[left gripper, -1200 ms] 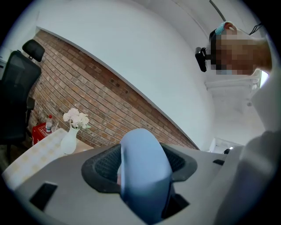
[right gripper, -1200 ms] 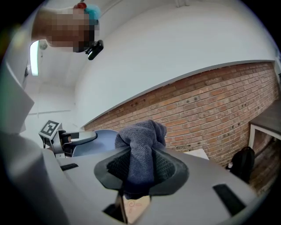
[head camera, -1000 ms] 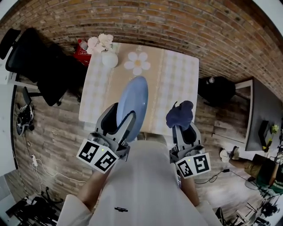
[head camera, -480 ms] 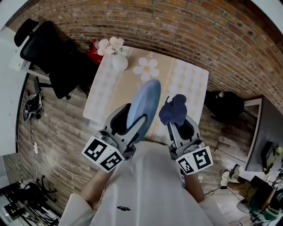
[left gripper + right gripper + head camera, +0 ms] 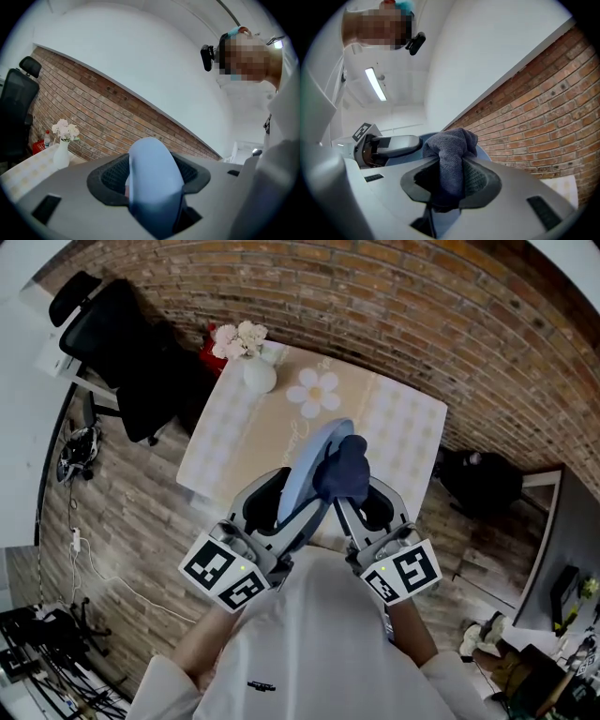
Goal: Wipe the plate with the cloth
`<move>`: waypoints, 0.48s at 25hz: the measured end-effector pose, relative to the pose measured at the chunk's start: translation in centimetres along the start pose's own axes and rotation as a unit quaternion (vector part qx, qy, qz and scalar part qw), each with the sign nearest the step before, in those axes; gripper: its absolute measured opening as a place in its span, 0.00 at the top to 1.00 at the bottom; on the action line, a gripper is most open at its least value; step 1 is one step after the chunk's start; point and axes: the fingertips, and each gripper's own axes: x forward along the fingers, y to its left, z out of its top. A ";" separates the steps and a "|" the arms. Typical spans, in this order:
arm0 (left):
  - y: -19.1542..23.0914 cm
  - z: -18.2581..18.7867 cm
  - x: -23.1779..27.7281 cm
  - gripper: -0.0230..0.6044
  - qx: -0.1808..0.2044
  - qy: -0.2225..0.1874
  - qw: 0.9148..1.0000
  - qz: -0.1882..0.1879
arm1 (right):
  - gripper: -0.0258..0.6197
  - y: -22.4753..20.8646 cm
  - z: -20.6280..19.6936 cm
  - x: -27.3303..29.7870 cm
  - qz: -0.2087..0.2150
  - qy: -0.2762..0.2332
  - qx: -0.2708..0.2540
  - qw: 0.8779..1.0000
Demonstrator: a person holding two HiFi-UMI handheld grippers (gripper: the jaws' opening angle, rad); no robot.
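Above the near edge of the bench, in front of the person's chest, the 2 grippers met with their loads. The left gripper had its fingers clamped on the rim of a pale blue plate, which stood on edge in the air, clear of the bench and leaning away from the person. The right gripper had its fingers closed on a dark blue cloth, bunched into a wad that stuck out past the fingertips. In the head view the wad lay against the right face of the plate near its upper half, and the right gripper view showed the blue plate just behind the cloth, with the left gripper beyond it. Further back on the checked bench lay a mat shaped like a daisy, and at the far left corner stood a white vase of pale flowers. A black chair stood left of the bench, and a brick wall ran behind it.
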 end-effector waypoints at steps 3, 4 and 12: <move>-0.9 -0.4 0.4 0.52 0.001 0.001 1.000 -0.003 | 0.77 0.3 -0.1 0.1 0.026 0.002 -0.002 1.000; -1.2 -0.6 0.5 0.52 0.001 0.002 1.000 -0.004 | 0.77 0.5 -0.3 0.2 0.036 0.003 -0.003 0.999; -2.8 -1.9 1.4 0.52 -0.003 0.017 1.000 -0.014 | 0.77 1.3 -0.9 0.4 0.076 0.006 0.001 0.997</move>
